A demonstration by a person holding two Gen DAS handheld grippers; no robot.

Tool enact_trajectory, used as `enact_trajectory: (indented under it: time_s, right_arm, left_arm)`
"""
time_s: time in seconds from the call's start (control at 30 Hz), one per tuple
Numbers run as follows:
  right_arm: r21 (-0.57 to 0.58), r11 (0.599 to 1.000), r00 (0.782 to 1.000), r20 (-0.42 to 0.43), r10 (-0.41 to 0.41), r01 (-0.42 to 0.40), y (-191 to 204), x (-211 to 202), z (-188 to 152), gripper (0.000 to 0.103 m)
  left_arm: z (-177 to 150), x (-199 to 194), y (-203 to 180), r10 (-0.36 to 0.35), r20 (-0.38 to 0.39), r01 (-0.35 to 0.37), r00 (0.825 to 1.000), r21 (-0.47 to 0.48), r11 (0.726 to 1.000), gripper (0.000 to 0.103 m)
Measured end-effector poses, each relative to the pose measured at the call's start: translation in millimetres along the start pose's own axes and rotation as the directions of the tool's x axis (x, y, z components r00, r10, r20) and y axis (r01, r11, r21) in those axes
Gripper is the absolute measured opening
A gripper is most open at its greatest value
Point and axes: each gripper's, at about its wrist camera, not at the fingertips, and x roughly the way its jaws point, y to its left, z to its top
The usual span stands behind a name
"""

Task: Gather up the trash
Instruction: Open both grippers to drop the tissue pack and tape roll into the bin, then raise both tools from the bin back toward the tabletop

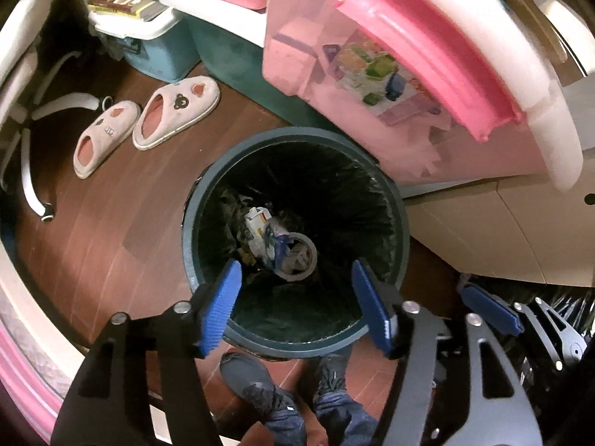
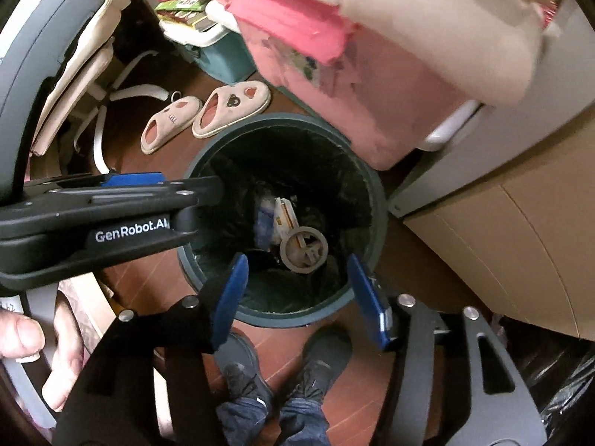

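Observation:
A round dark green trash bin [image 1: 399, 223] lined with a black bag stands on the wooden floor, also in the right wrist view [image 2: 377, 200]. At its bottom lie crumpled paper packaging [image 1: 260, 228] and a grey tape roll [image 1: 297, 256], the roll also in the right wrist view [image 2: 305, 249]. My left gripper [image 1: 295, 299] hangs open and empty over the bin's near rim. My right gripper [image 2: 295, 290] is open and empty over the same rim. The left gripper's body [image 2: 111, 215] crosses the right wrist view at left.
A pair of pink slippers [image 1: 145, 119] lies left behind the bin. A large pink storage box [image 1: 372, 85] stands close behind it, a beige cabinet [image 1: 483, 234] at right. A white chair base [image 1: 33, 119] is at far left. The person's feet [image 1: 282, 390] stand just before the bin.

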Motion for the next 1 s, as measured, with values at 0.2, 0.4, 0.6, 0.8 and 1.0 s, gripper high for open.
enact_trajectory:
  time_s: [0.2,0.4,0.6,0.8,1.0]
  right_arm:
    - [0.023,1.000,1.000,0.009,-0.010,0.009,-9.2,-8.7,-3.0,0.062]
    - [0.051,0.999,1.000,0.013,-0.017,0.016,-16.4,-29.2,-5.4,0.067]
    - [0.064,0.997,0.998,0.047,-0.046,0.043,-15.4,-85.5,-1.3,0.088]
    - [0.093,0.994,0.995,0.071,-0.066,0.059,-12.2,-154.1,11.2,0.091]
    - [0.121,0.989,0.991,0.094,-0.099,0.087,-8.6,-213.2,23.0,0.097]
  left_arm:
    - [3.3,-3.9,-10.7,0.005,0.006,-0.006,1.000,0.019,1.000,0.071]
    - [-1.8,-19.7,-18.3,0.009,-0.010,-0.008,1.000,0.026,1.000,0.072]
    - [-7.5,-67.3,-24.7,0.010,-0.028,-0.010,1.000,-0.001,1.000,0.084]
    - [-4.8,-137.9,-38.9,0.017,0.004,-0.017,1.000,0.002,1.000,0.087]
    - [4.4,-207.5,-53.0,0.029,0.037,-0.029,0.999,0.010,1.000,0.088]
